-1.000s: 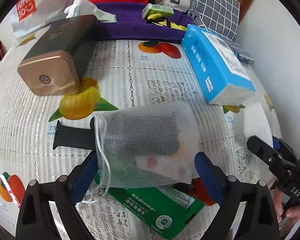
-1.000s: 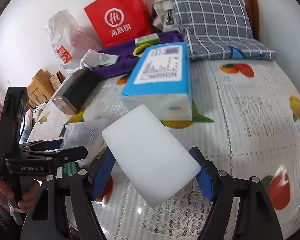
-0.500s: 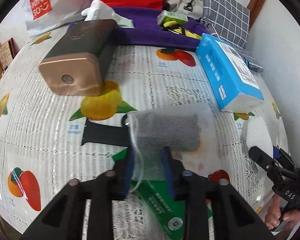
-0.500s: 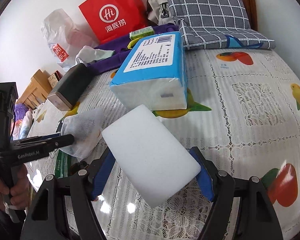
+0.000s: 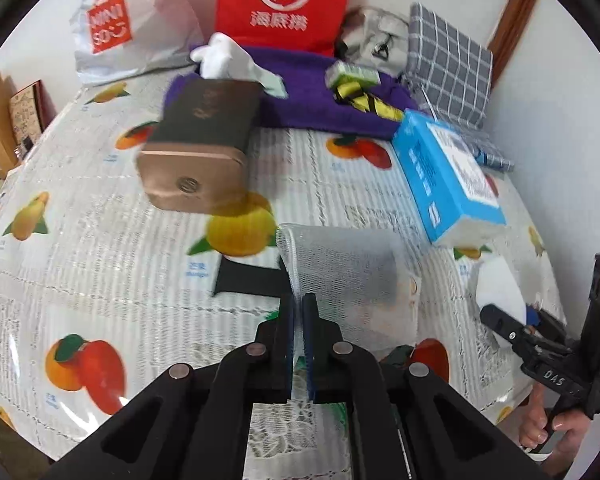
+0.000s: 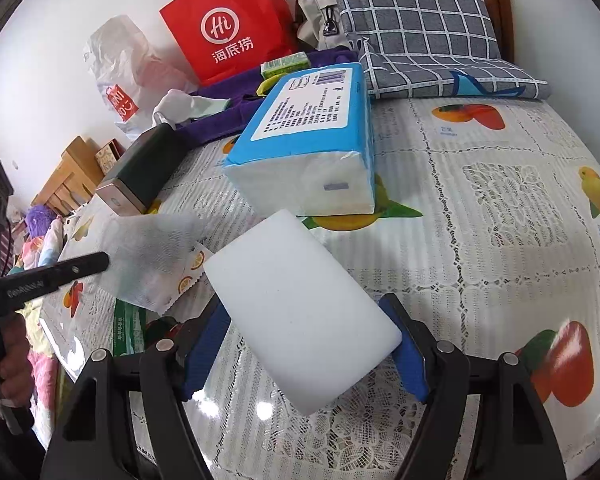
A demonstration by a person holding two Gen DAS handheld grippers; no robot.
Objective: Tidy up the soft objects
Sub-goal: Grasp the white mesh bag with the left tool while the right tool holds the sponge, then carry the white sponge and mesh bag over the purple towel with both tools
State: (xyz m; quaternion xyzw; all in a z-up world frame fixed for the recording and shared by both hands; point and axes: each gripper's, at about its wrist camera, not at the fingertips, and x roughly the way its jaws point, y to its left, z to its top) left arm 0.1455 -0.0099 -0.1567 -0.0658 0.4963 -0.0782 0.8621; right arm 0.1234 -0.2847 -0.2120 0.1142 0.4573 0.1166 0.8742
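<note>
White mesh makes up the soft pouch [image 5: 340,276] pinched in the left gripper [image 5: 299,320], whose blue pads are clenched on the pouch's near left edge. In the left wrist view the pouch sits just past the fingertips, over the fruit-print tablecloth [image 5: 100,248], with a dark shape showing through the netting. A black flat item [image 5: 248,278] lies on the cloth just left of the pouch.

Going left to right across the far side of the table: a white plastic shopping bag [image 5: 112,28] with a red logo, a bronze and dark box [image 5: 200,152] lying on its side, a red paper bag [image 5: 284,0] standing behind a purple cloth [image 5: 300,96], a small green packet [image 5: 352,74] on that cloth, a grey checked cushion [image 5: 452,64], and a blue tissue pack [image 5: 444,176] to the right of the pouch.

At the right edge of that view the right gripper [image 5: 536,320] shows, held by a hand [image 5: 548,432]. From the right wrist view this gripper [image 6: 304,344] grasps a white foam sponge block [image 6: 300,312] between its blue pads [image 6: 404,352]; the block is tilted and juts out over the cloth, near the tissue pack. A green packet [image 6: 126,328] lies on the table beneath the pouch, at the near left.
</note>
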